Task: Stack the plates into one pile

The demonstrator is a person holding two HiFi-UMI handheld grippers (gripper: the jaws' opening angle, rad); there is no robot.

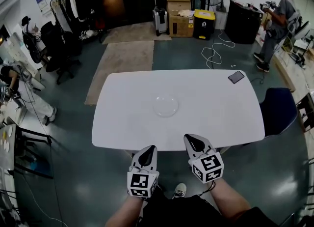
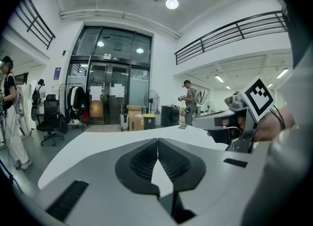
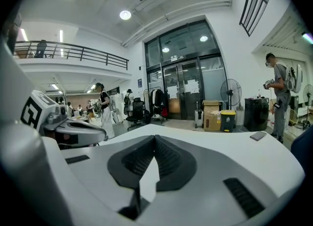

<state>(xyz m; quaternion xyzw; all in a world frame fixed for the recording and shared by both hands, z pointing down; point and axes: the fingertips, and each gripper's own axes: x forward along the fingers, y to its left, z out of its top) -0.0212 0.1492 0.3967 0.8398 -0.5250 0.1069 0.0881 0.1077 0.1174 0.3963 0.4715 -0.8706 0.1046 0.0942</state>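
Observation:
A clear glass plate lies in the middle of the white table; whether it is one plate or a pile I cannot tell. My left gripper hovers at the table's near edge with its jaws shut and nothing between them. My right gripper is beside it, also shut and empty. Both point toward the plate and stay well short of it. The left gripper view shows closed jaws and the right gripper alongside. In the right gripper view the plate is hidden behind the closed jaws.
A dark phone rests at the table's far right corner. A blue chair stands at the right side. A person stands far back on the right, near boxes and a fan.

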